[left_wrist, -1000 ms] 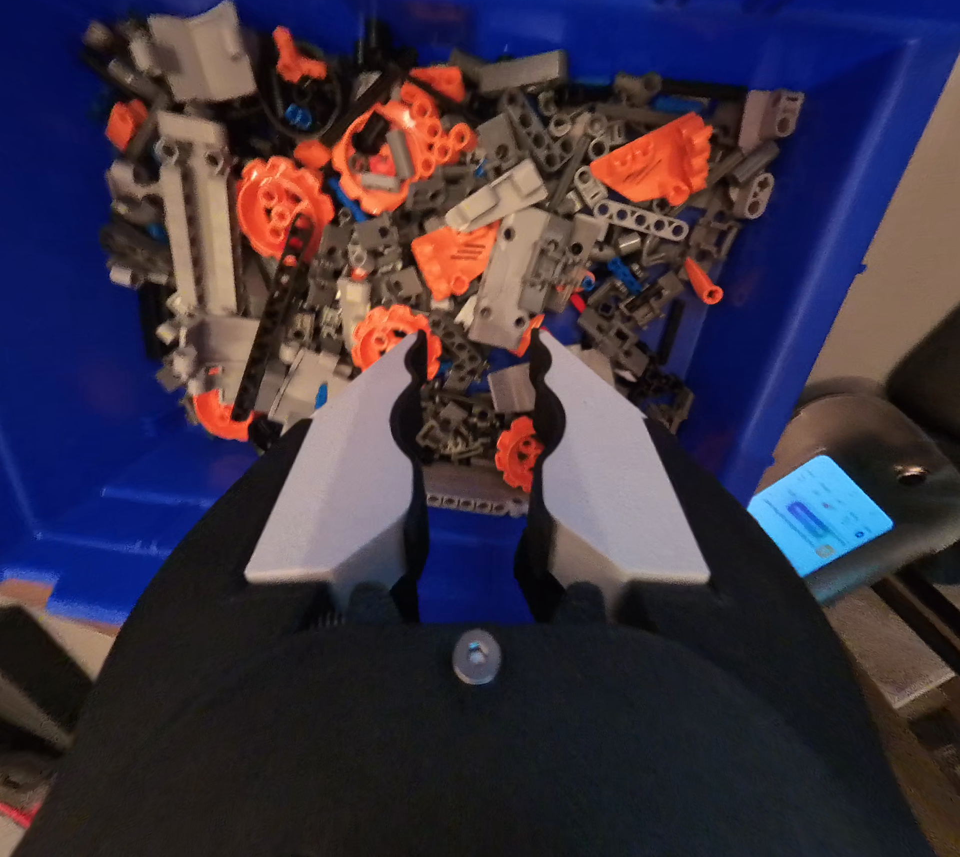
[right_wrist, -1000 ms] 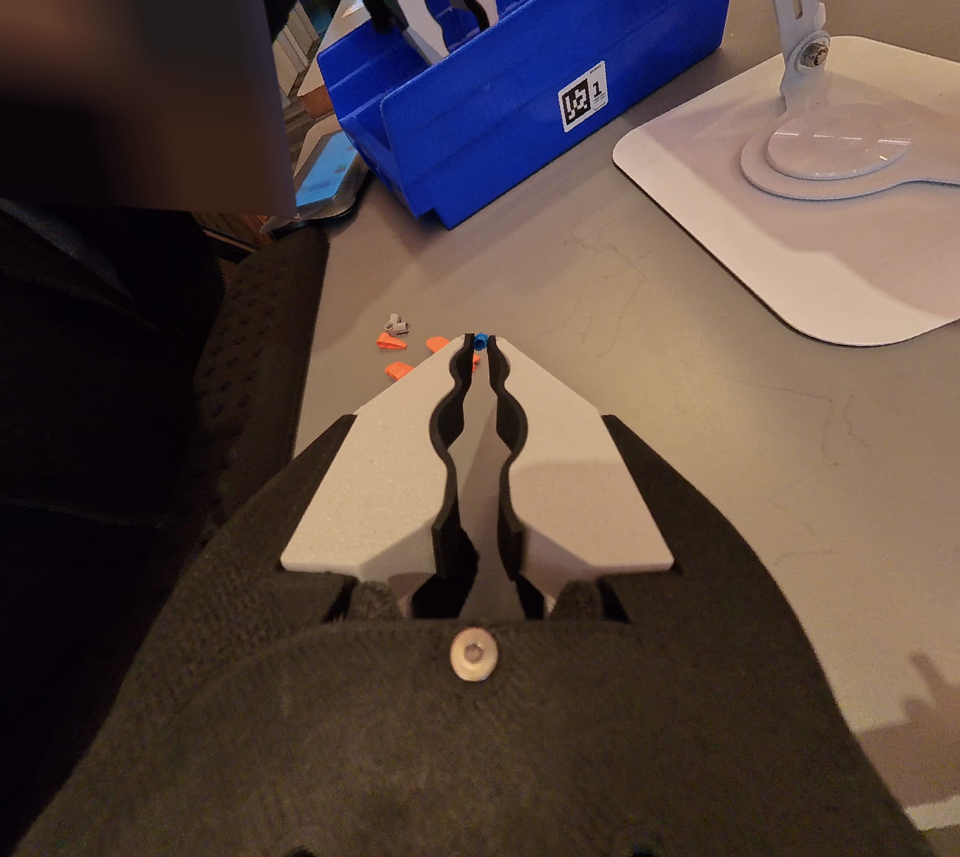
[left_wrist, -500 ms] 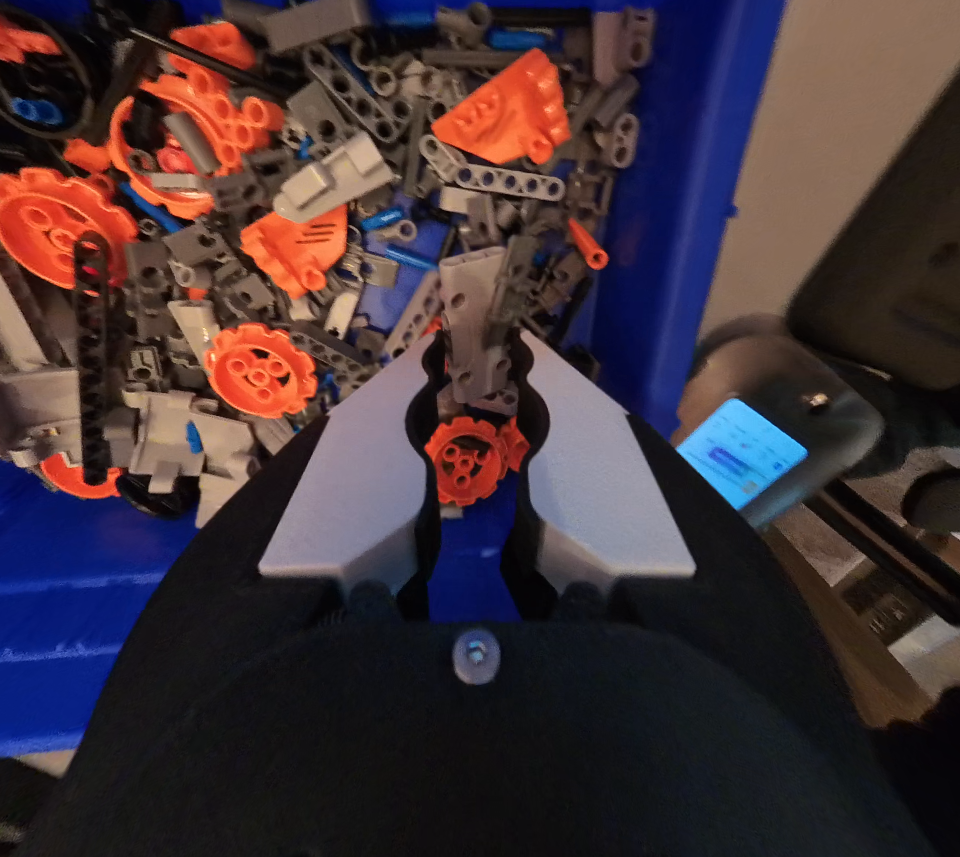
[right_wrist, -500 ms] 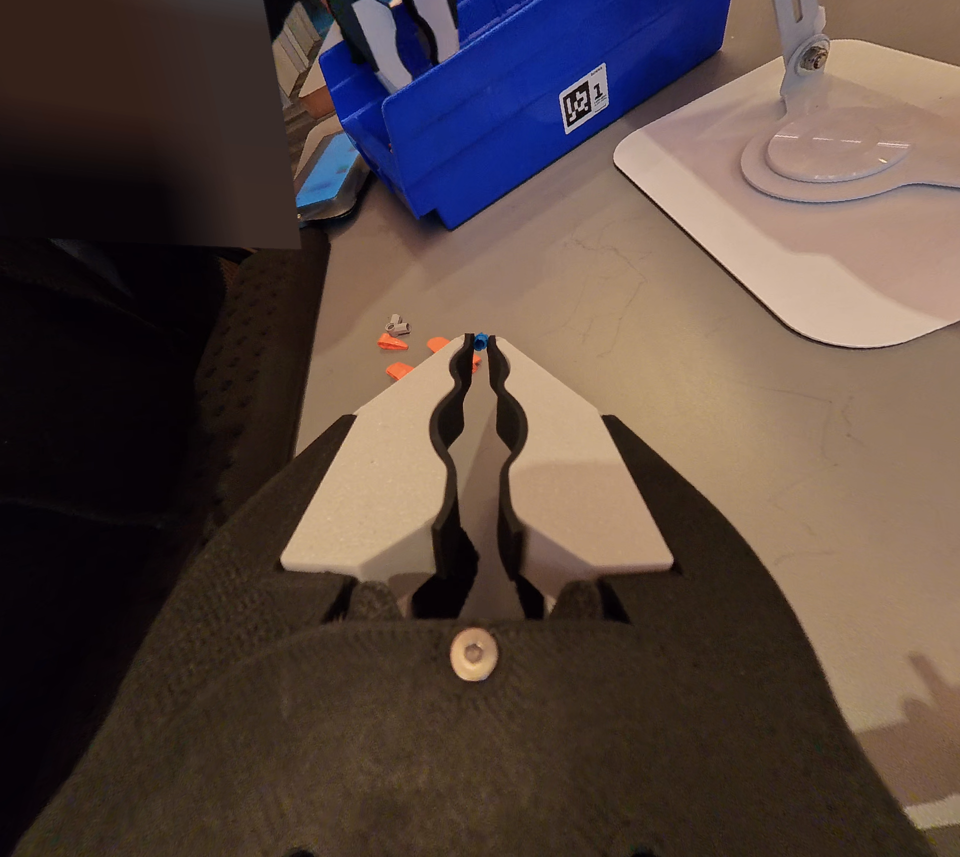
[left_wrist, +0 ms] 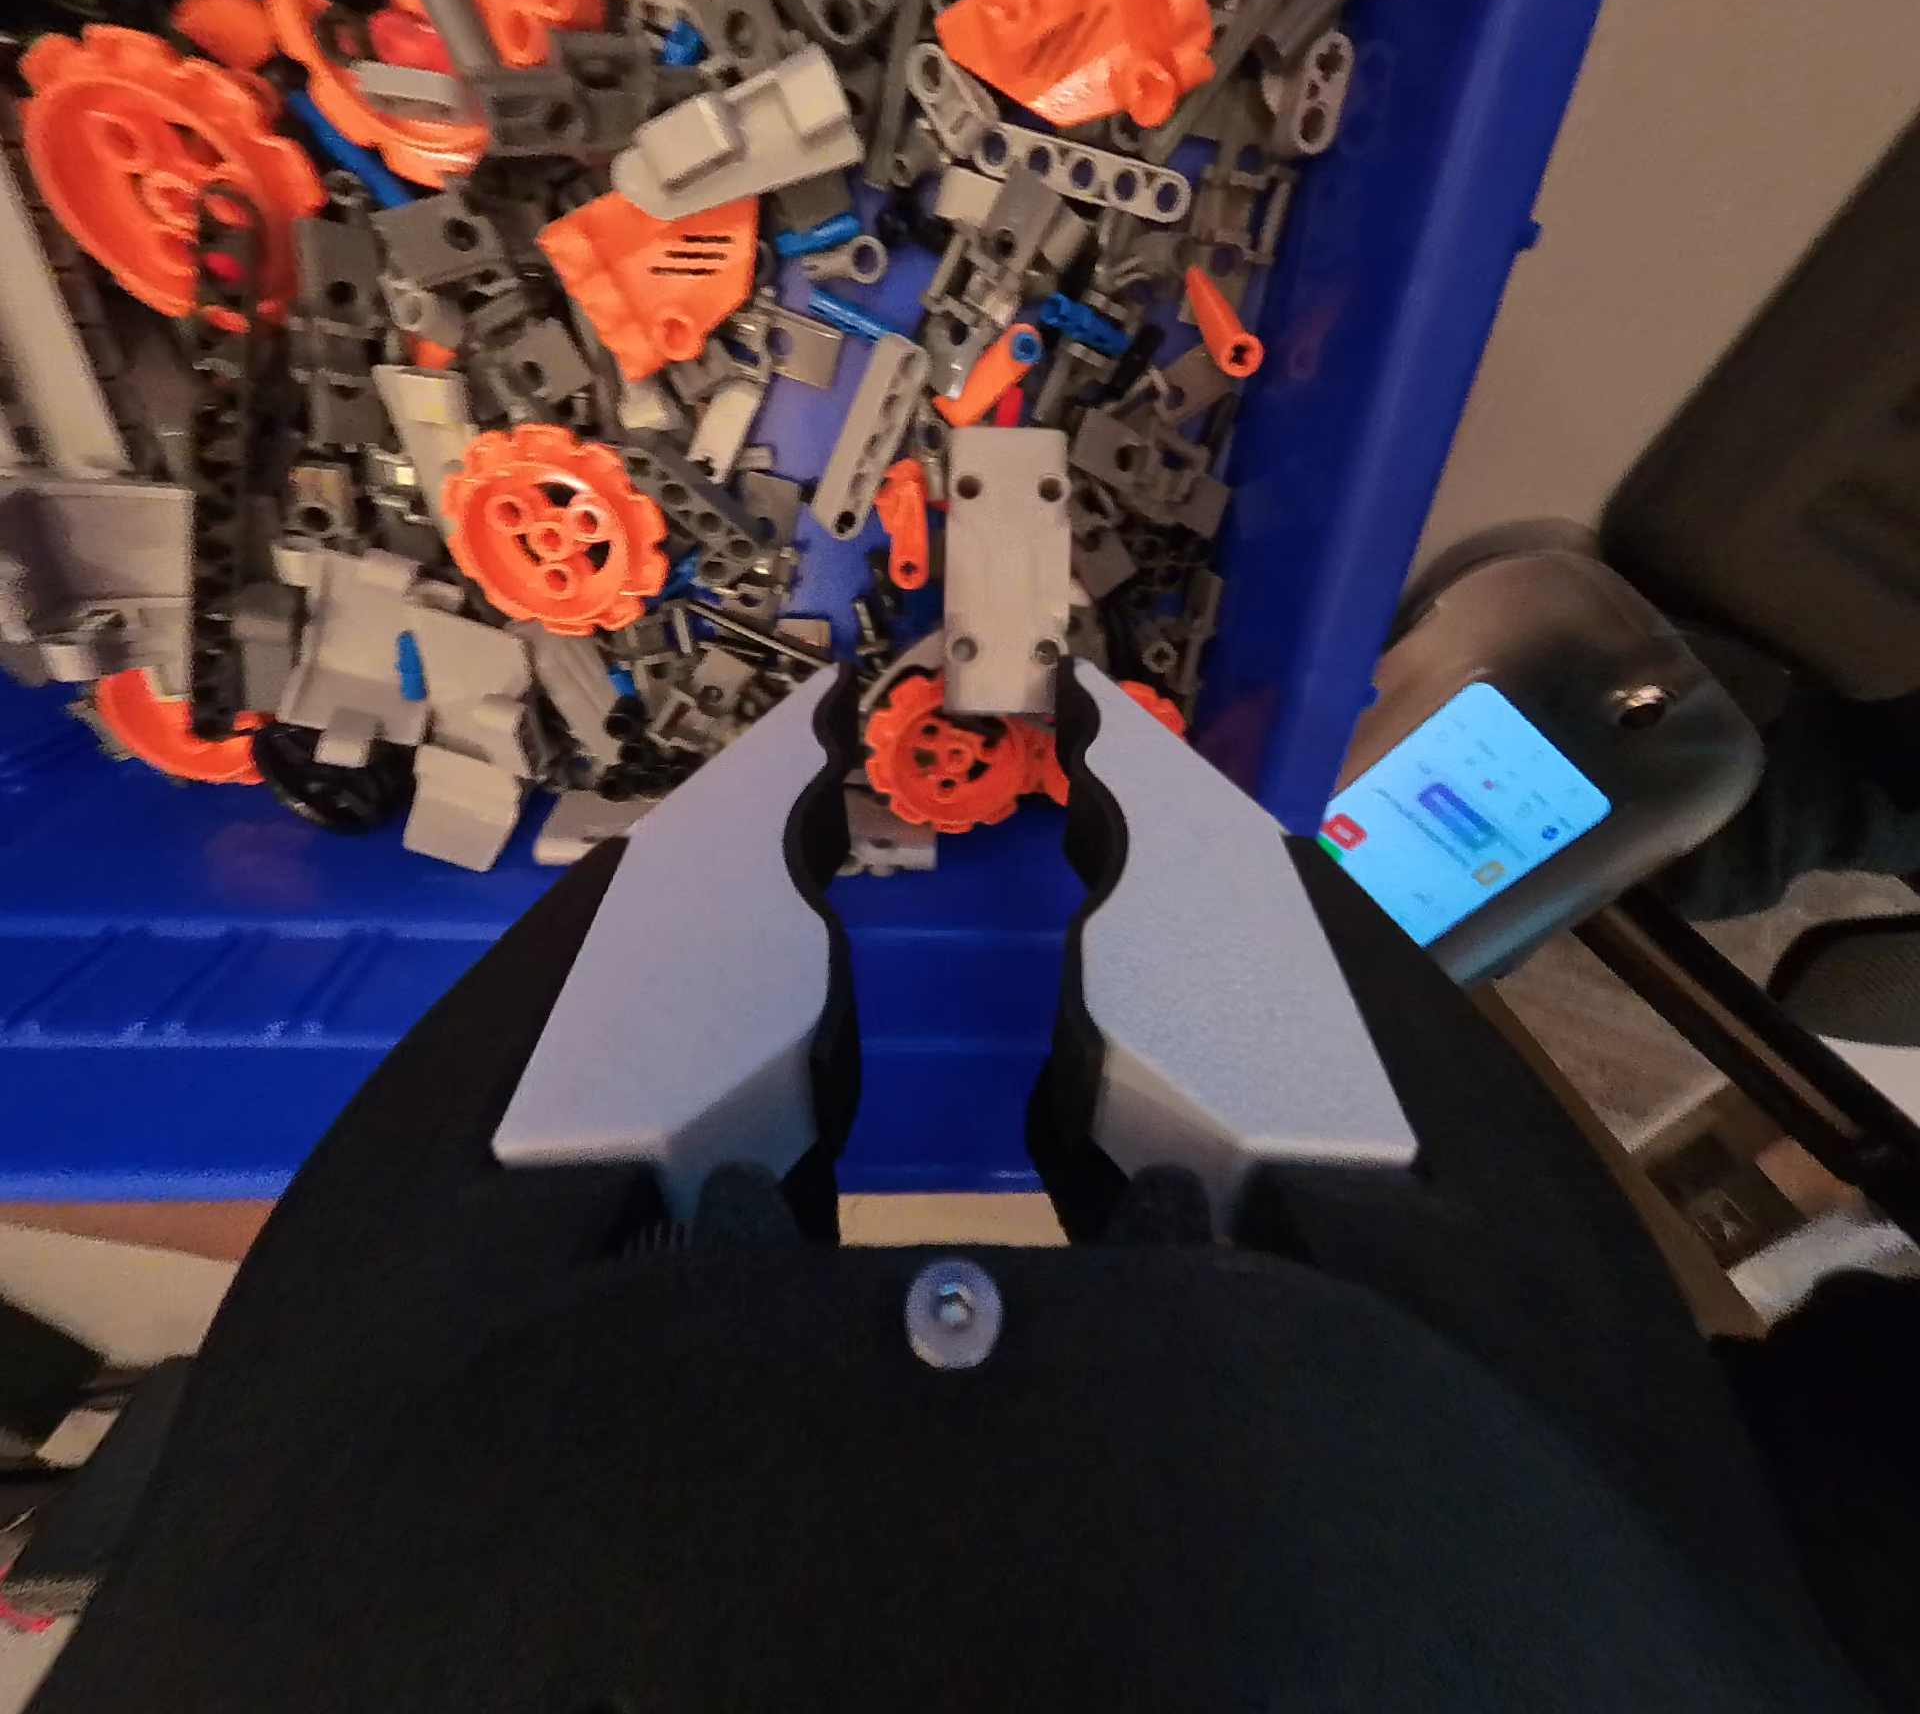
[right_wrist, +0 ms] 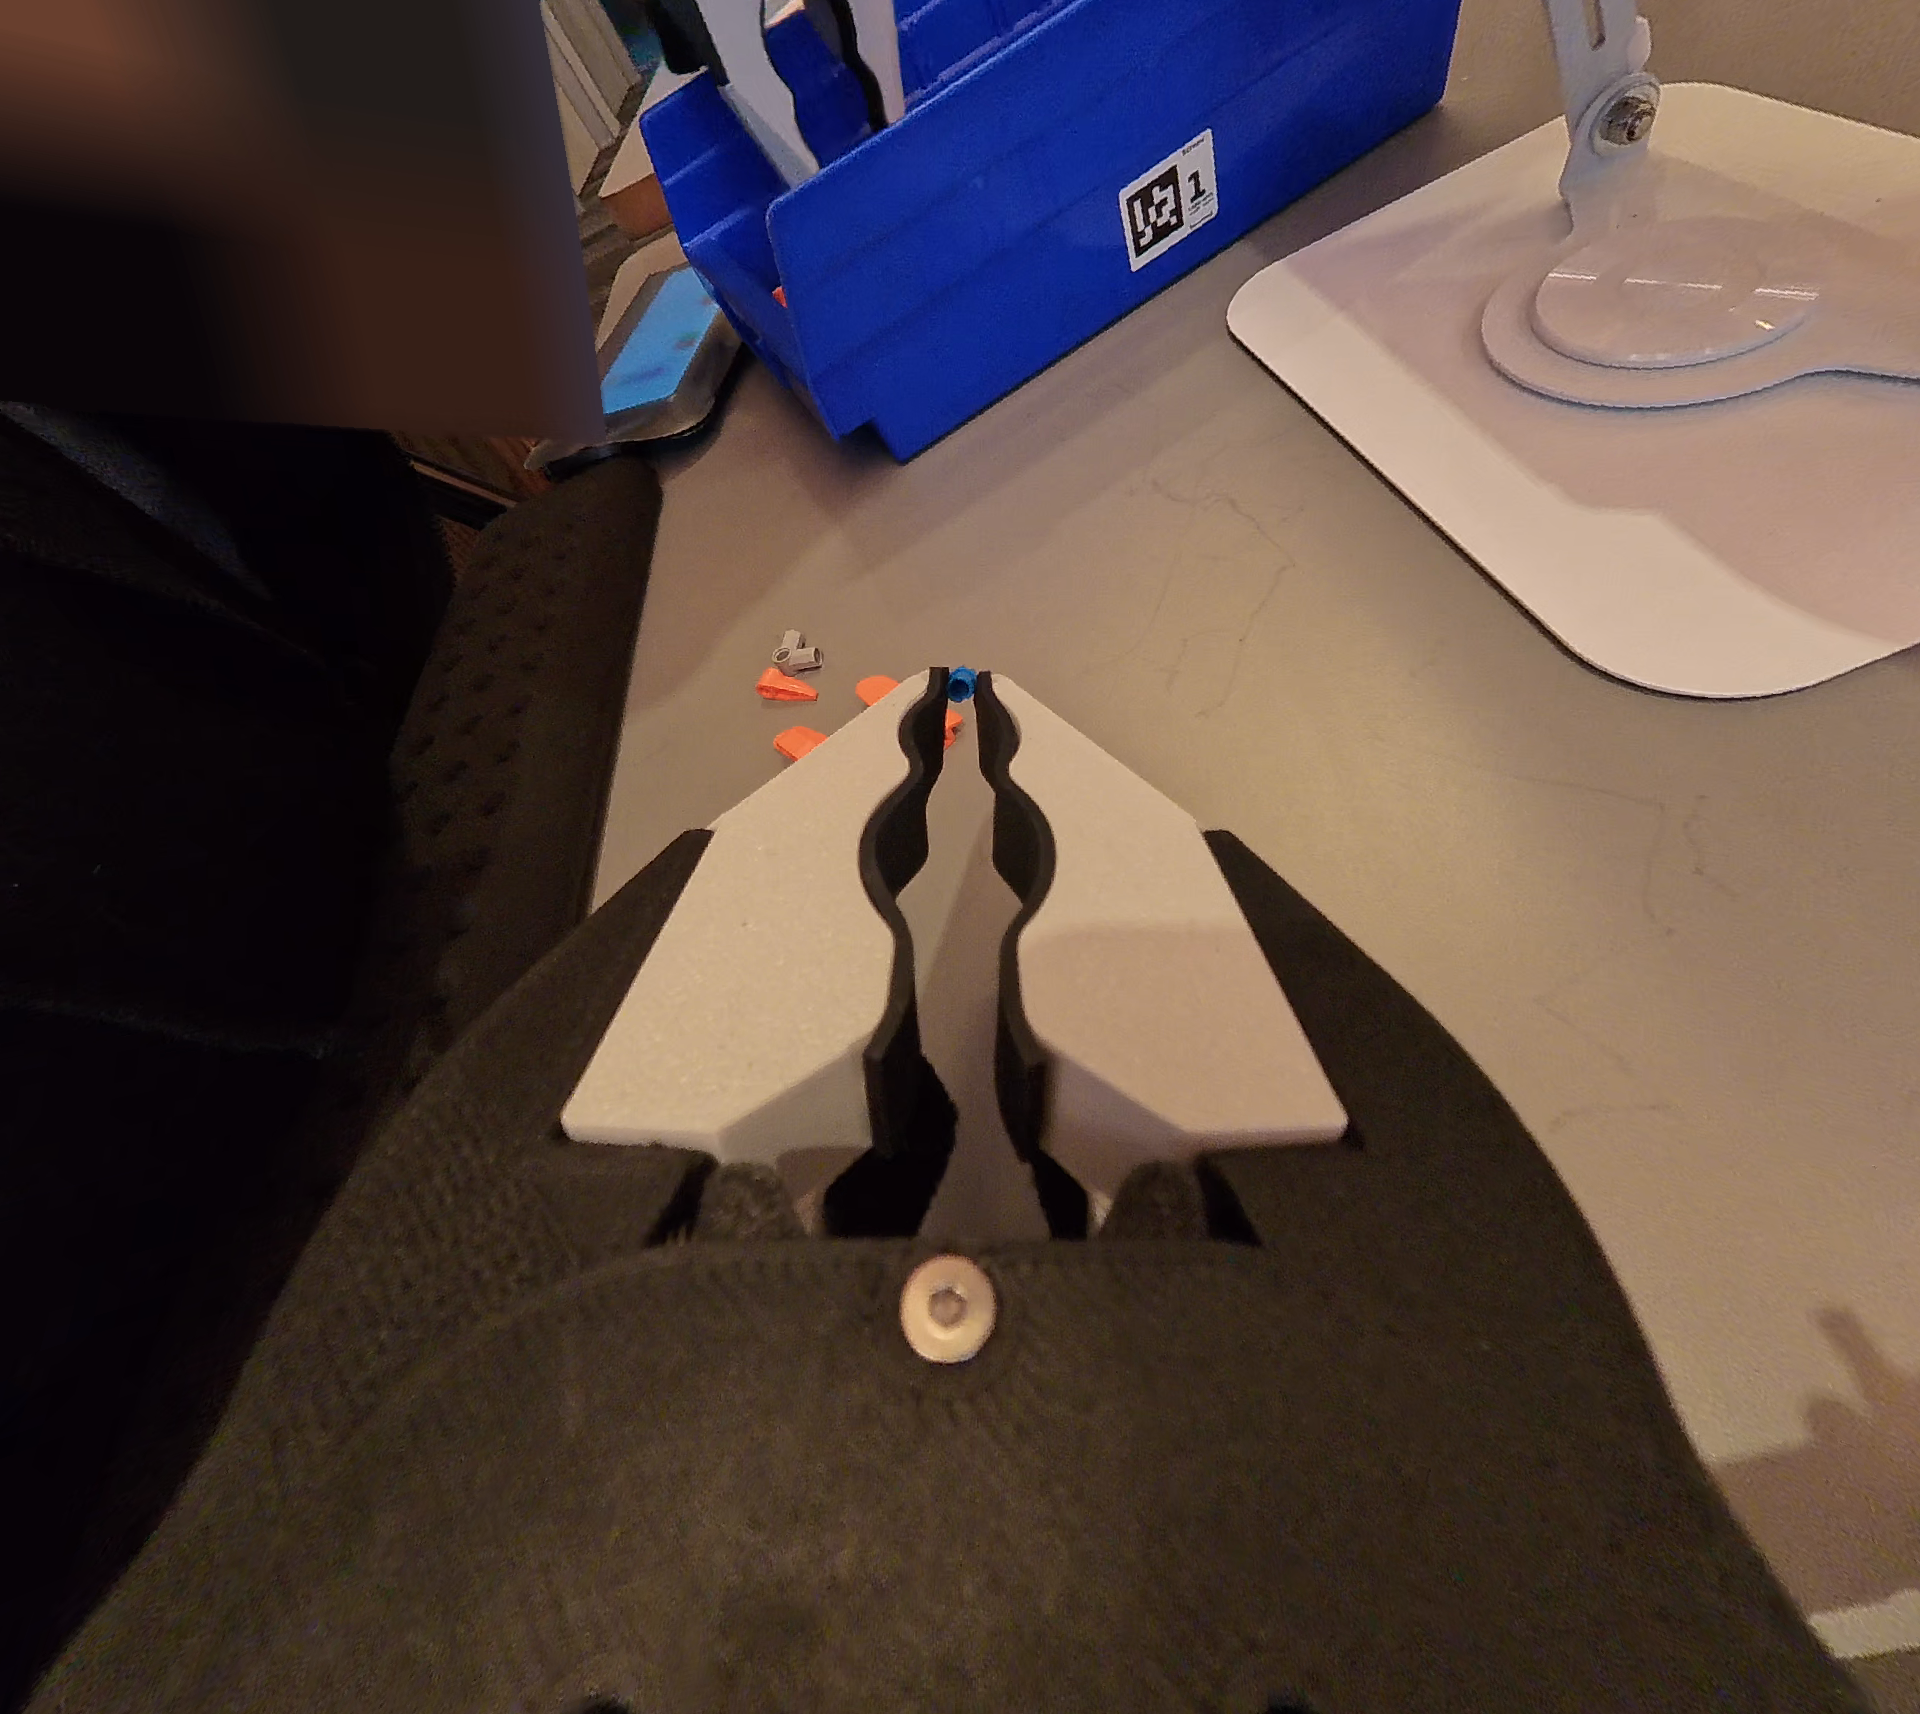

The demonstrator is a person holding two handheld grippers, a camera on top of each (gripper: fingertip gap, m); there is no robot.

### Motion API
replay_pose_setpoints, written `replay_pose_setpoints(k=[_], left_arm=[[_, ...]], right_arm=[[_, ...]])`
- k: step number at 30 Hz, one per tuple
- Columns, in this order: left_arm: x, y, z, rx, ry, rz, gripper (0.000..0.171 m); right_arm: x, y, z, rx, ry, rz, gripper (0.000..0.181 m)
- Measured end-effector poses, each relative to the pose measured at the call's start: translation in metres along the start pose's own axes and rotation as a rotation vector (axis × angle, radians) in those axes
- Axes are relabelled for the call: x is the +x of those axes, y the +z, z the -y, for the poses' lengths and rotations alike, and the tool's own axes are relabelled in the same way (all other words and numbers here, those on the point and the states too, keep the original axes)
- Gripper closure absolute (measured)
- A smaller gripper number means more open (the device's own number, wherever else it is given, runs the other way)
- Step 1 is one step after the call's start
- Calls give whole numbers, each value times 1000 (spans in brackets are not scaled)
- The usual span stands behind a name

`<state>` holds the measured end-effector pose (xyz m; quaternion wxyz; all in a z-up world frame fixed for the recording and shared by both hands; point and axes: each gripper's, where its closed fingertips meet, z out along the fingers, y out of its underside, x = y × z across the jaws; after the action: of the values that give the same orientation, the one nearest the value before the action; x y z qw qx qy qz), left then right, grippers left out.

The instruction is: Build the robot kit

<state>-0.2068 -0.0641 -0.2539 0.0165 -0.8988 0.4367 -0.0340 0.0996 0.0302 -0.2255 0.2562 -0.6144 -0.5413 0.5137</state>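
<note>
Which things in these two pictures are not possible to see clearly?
- Left wrist view: the orange gear is partly hidden by a grey block and the left tongs.
- Right wrist view: the blue bin contents are behind its wall.
- Right wrist view: the blue pin in the right tongs is too small.

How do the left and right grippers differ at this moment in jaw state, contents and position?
The left gripper has its jaws wide apart and empty; the right gripper is nearly shut, pinching a small blue peg. The left one reaches into the blue bin over mixed orange and grey building pieces; the right one is low over the grey table, beside loose orange bits. Both have grey fingers with wavy black pads.
</note>
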Motion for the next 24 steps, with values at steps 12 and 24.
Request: replay_pose_setpoints(k=[12, 24], left_arm=[[-40, 12, 55, 141, 44, 138, 129], [-39, 33, 59, 109, 54, 78, 140]], right_arm=[[0, 0, 0, -1, 1, 1, 179], [0, 0, -1, -1, 4, 3, 178]])
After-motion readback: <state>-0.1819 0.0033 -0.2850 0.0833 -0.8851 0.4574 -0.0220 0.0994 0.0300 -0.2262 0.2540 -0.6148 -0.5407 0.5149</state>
